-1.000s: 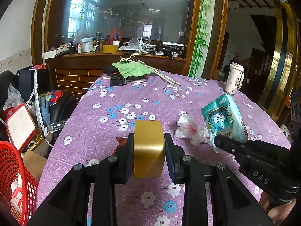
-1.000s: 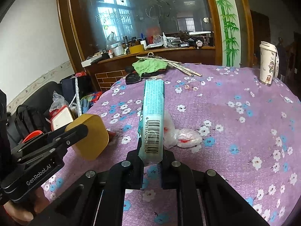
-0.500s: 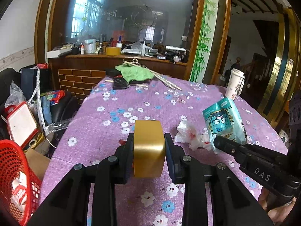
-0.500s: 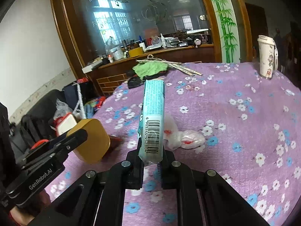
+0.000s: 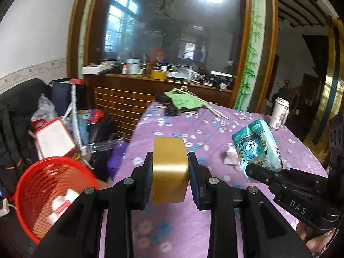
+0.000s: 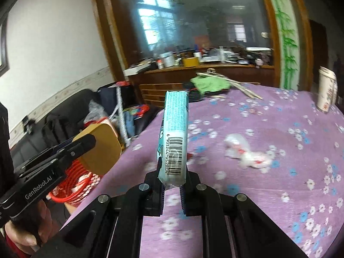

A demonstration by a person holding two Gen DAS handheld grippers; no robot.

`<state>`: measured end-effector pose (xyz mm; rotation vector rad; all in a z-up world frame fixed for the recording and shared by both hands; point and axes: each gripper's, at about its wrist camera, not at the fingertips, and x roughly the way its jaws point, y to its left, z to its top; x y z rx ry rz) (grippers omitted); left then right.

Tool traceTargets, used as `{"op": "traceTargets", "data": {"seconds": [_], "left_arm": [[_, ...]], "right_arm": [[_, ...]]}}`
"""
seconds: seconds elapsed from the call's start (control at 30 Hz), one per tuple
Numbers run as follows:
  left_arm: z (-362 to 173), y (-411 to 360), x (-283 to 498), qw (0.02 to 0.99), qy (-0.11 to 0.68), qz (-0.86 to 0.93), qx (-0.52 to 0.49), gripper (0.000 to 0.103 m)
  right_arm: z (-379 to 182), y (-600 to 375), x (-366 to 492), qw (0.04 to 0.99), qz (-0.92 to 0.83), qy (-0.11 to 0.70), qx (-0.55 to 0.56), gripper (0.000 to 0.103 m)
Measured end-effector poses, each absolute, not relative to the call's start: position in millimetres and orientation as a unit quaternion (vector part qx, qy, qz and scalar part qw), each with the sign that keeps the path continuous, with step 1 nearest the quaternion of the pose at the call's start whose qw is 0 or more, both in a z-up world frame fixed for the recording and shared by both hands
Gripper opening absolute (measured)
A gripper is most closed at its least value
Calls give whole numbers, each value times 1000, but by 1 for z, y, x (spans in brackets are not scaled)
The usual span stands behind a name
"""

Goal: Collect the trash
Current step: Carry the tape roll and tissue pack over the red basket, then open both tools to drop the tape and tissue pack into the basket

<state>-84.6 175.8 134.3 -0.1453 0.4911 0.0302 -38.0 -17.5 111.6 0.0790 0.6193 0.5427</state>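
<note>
A: What's the left gripper got?
B: A gold tape roll squeezed in its jaws, near the surface edge, with the red basket on its left.
A: And the right gripper?
B: Clamped on a teal pack, above the open surface.

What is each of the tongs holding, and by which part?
Left tongs: gold tape roll, by its flat sides. Right tongs: teal tissue packet, by its bottom end.

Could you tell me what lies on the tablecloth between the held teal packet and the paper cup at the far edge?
In the right wrist view, only a crumpled white wrapper lies between the teal packet and the paper cup.
</note>
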Motion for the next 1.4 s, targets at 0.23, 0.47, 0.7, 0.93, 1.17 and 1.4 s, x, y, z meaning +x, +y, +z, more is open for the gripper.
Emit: {"op": "traceTargets", "data": {"seconds": [0.23, 0.47, 0.7, 0.93, 1.17, 1.4], "left_arm": [[137, 228, -121, 964, 241, 55, -94, 29], [130, 276, -146, 958, 246, 103, -110, 29], [118, 313, -159, 949, 254, 137, -128, 29], [108, 330, -161, 943, 261, 150, -141, 29], [102, 343, -161, 940, 264, 155, -152, 29], [98, 351, -160, 938, 266, 155, -158, 29]], "right_arm": [[115, 43, -61, 895, 324, 306, 13, 13], [110, 95, -73, 875, 368, 316, -12, 13], [107, 128, -80, 861, 392, 322, -33, 13], [104, 154, -81, 849, 408, 331, -50, 13], [99, 177, -81, 838, 421, 341, -63, 13], [96, 195, -72, 830, 427, 352, -66, 13]]}}
